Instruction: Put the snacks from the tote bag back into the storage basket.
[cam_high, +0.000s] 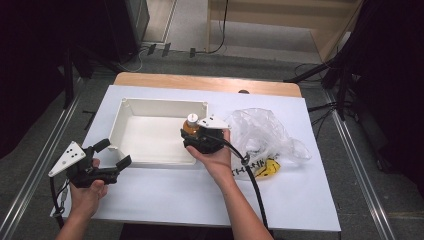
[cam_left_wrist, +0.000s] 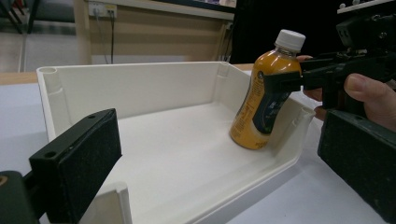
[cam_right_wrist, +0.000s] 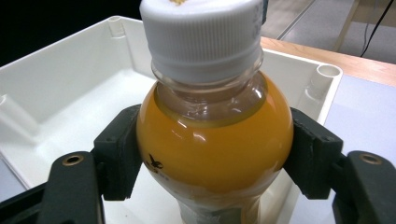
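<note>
The right tool (cam_high: 196, 134) is clamped on an orange juice bottle (cam_right_wrist: 212, 140), jaws pressing its shoulder on both sides. The bottle stands tilted at the right end of the white tray (cam_high: 131, 116), mid-surface. The left tool (cam_high: 111, 156) hangs released at the tray's near-left corner.

The plastic bag (cam_high: 267, 137) carries dark capital letters along its lower edge in the high view, beginning "THANK", beside a yellow mark; the rest is too small to read. The bottle (cam_left_wrist: 264, 100) bears a dark label with small print that cannot be made out, and a tiny dark emblem shows on it in the right gripper view.
</note>
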